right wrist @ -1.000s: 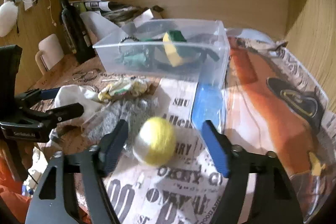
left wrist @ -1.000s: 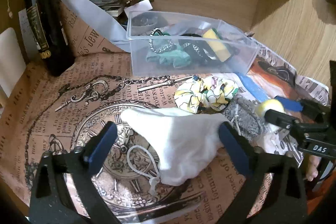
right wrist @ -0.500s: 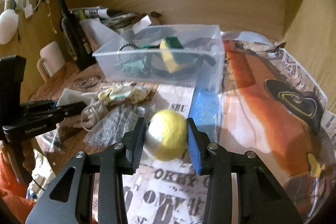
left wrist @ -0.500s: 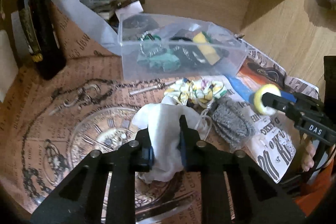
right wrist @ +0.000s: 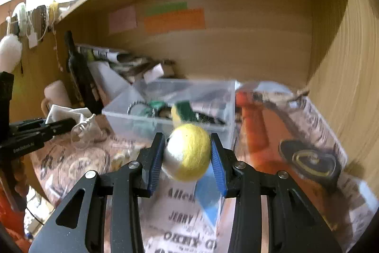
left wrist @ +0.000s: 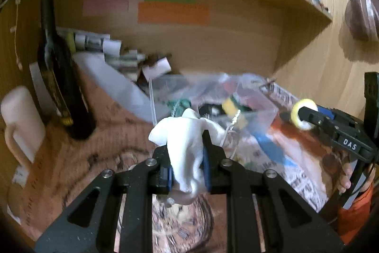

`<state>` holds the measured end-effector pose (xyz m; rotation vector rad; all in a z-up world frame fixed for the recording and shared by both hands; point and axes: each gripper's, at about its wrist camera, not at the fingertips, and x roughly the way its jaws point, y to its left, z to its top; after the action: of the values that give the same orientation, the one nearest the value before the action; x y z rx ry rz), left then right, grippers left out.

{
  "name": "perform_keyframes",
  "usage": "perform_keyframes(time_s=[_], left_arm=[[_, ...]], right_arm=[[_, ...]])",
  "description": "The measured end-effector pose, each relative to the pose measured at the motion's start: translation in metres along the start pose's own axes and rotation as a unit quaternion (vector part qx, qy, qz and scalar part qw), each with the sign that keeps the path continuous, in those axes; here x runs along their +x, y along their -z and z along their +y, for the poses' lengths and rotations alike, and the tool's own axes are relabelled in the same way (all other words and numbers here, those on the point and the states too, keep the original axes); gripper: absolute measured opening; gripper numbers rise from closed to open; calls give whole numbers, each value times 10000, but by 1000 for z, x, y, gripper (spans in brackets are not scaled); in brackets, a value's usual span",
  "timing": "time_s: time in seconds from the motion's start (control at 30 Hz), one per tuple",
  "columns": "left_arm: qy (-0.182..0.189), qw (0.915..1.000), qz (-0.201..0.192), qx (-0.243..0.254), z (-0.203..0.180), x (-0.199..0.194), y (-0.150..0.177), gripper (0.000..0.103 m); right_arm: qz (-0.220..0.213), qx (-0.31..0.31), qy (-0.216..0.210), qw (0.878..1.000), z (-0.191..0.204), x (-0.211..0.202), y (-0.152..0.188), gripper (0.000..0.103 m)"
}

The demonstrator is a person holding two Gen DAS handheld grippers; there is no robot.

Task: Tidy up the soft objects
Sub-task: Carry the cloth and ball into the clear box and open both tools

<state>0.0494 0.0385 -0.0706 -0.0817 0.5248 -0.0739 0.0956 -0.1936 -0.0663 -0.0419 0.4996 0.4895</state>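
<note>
My left gripper (left wrist: pixel 187 158) is shut on a white drawstring cloth pouch (left wrist: pixel 187 141) and holds it up above the table, in front of the clear plastic box (left wrist: pixel 258 98). My right gripper (right wrist: pixel 187 155) is shut on a yellow and white felt ball (right wrist: pixel 187 153), lifted just in front of the same box (right wrist: pixel 227 96). The box holds a green scrunchie, a yellow-green sponge and dark items. The ball and right gripper also show in the left wrist view (left wrist: pixel 303 115). The pouch and left gripper show at the left of the right wrist view (right wrist: pixel 64 115).
A dark wine bottle (left wrist: pixel 59 77) and a white mug (left wrist: pixel 21 120) stand at the left. Rolled papers (left wrist: pixel 113 51) lie against the wooden back wall. Newspaper-print cloth (right wrist: pixel 189 224) covers the table. A wooden shelf hangs overhead, and a side wall stands to the right.
Both grippers closed, the left on the pouch and the right on the ball. Both then rose off the table and moved toward the clear box.
</note>
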Motion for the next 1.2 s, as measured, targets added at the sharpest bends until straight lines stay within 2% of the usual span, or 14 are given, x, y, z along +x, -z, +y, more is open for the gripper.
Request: perform_keyframes(time_s=[0.23, 0.43, 0.6, 0.83, 1.2], left_arm=[[-61, 9993, -360, 107, -1, 8, -37, 19], [-2, 9993, -353, 140, -2, 32, -59, 19], [37, 9994, -247, 246, -10, 55, -69, 19], [-5, 9996, 3, 269, -18, 93, -71, 19], [21, 9968, 714, 352, -18, 160, -61, 19]], right_arm=[[-403, -162, 54, 9990, 1, -1, -28, 35], [-602, -311, 140, 9976, -1, 9, -50, 35], [-587, -330, 161, 9976, -5, 22, -60, 35], [-185, -296, 284, 9990, -14, 57, -58, 35], [605, -143, 346, 9975, -26, 111, -40, 35]])
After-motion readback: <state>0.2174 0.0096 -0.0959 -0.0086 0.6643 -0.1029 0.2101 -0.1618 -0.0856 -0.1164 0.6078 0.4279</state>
